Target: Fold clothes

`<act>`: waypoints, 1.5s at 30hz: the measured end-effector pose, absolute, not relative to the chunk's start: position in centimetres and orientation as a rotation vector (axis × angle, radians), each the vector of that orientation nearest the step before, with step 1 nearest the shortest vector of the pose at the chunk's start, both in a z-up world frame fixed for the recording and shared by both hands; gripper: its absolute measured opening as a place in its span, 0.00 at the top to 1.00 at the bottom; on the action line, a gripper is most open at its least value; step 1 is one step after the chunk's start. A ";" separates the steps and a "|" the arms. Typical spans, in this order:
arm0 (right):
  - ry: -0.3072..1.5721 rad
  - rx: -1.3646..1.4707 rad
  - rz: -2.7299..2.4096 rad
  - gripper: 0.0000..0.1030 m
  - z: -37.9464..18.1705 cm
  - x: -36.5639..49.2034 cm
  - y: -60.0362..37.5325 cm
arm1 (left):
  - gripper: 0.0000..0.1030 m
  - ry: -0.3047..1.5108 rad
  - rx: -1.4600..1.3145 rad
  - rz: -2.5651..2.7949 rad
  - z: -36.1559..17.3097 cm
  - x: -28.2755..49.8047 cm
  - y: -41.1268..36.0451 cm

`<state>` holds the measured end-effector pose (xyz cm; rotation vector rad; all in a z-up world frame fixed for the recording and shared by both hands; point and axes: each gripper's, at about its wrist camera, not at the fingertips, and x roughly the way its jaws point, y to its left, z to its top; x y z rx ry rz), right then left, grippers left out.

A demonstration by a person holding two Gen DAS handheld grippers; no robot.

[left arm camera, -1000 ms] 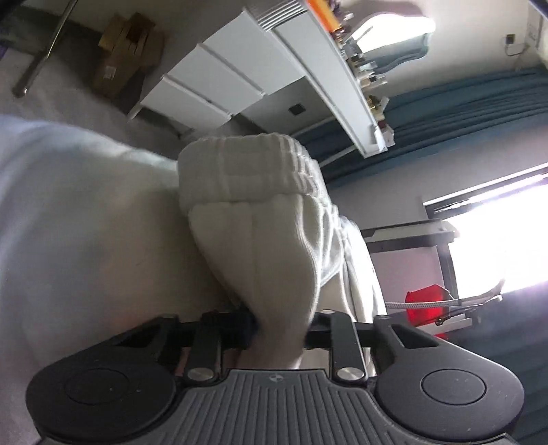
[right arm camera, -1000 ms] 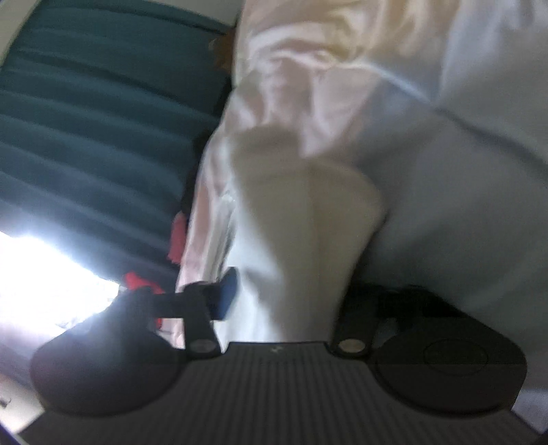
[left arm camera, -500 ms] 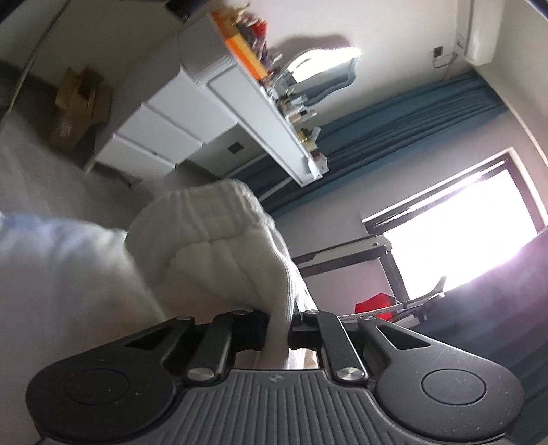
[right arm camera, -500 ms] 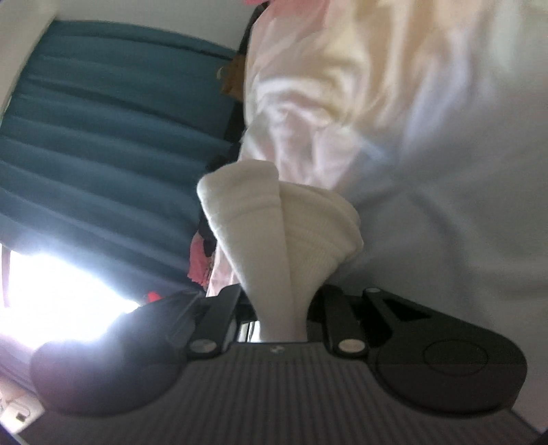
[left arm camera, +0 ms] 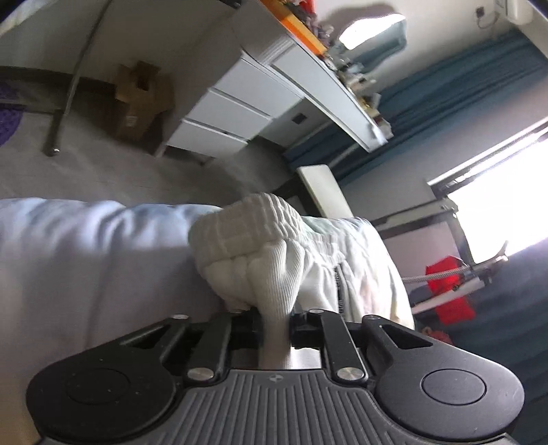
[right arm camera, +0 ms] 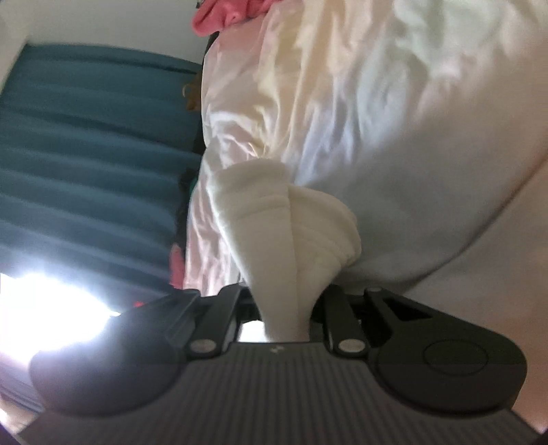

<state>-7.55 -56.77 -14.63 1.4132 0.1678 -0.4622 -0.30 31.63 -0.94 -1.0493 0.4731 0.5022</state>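
Inspector: State of the left gripper [left arm camera: 275, 323]?

Clerk: Clamped on a bunched fold of the white garment [left arm camera: 253, 253]. The ribbed cuff bulges out past the jaws toward 12 o'clock, against the pale bedding [left arm camera: 85, 260].

Inspector: The right gripper [right arm camera: 286, 313]?

Clerk: Likewise closed on the garment [right arm camera: 291, 232], pinching a thick white fold that fans out above the jaws. Satin sheet [right arm camera: 308, 85] lies behind it from 12 to 3 o'clock.

Inspector: Surroundings?

Clerk: Left view: white drawers [left arm camera: 233, 113] at 11 o'clock, curtain [left arm camera: 462, 85] at 1 o'clock, red item [left arm camera: 448, 291] at 3 o'clock. Right view: curtain [right arm camera: 85, 164] at 9 o'clock, pink cloth [right arm camera: 226, 13] at 12 o'clock.
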 end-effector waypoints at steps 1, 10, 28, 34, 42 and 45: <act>0.164 1.418 -0.454 0.84 -14.8 -7.6 -56.7 | 0.77 0.470 -1.015 0.512 -0.4 -0.7 31.2; 0.169 1.435 -0.344 0.50 -15.9 -6.8 -56.2 | 0.29 0.403 -0.659 0.485 4.5 -2.6 22.2; 0.094 1.281 -0.398 0.40 -15.6 -5.7 -56.3 | 0.21 0.482 -0.015 -0.082 -2.3 4.7 -2.0; 0.134 1.240 -0.413 0.81 -15.5 -5.9 -57.5 | 0.21 0.637 0.076 -0.088 -7.6 6.1 -3.8; 0.198 0.911 -0.488 0.85 -10.7 -4.9 -54.8 | 0.20 0.649 0.090 -0.089 -7.9 6.5 -3.5; 0.157 0.819 -0.494 0.85 -7.4 -4.6 -52.8 | 0.20 0.649 0.078 -0.092 -7.3 6.4 -3.1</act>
